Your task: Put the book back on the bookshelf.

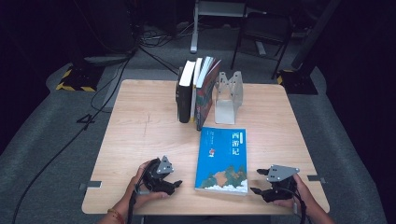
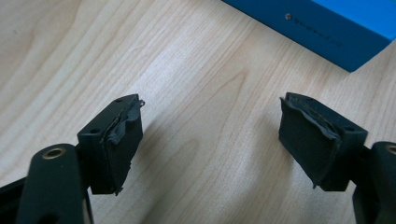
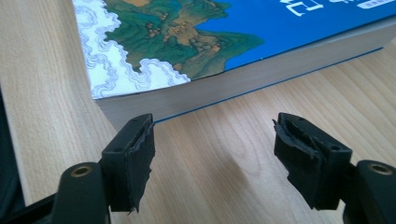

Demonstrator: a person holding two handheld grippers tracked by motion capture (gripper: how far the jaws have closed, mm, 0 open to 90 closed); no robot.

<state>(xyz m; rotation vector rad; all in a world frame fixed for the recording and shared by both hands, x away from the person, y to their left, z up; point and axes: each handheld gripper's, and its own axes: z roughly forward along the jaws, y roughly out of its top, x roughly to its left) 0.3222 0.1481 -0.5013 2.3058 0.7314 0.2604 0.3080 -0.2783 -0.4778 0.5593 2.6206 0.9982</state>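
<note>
A blue paperback book (image 1: pixel 222 161) lies flat near the front edge of the pale wooden table (image 1: pixel 140 126). Left tongs (image 1: pixel 175 185) and right tongs (image 1: pixel 256 181) flank it, both apart and holding nothing, bare wood beneath them.

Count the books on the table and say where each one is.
4: a blue book flat near the front edge, three upright books in a row at the back beside the metal bookend; more could be hidden.
</note>
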